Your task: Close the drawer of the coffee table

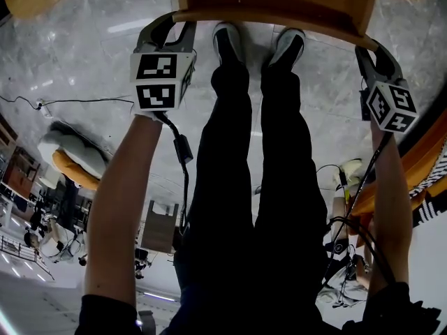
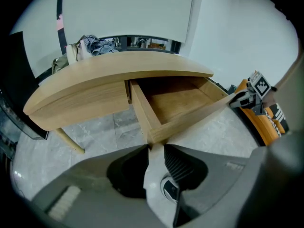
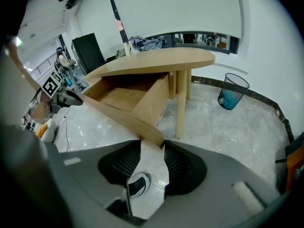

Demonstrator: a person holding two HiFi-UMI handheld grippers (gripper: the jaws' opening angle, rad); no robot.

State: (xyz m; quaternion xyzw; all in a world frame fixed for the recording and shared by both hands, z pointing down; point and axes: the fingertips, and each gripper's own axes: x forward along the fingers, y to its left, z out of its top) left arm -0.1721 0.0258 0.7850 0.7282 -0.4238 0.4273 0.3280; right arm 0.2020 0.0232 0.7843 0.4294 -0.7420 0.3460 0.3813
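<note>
The light wooden drawer [image 2: 175, 103] stands pulled well out from under the front edge of the rounded light wooden coffee table [image 2: 118, 70]. The left gripper [image 2: 154, 147] pinches the left corner of the drawer's front board, jaws narrowed onto its thickness. The right gripper [image 3: 152, 144] clamps the right corner likewise.

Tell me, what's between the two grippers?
In the head view, the drawer front runs from the left gripper to the right gripper; beside it stand the person's legs and shoes.
</note>
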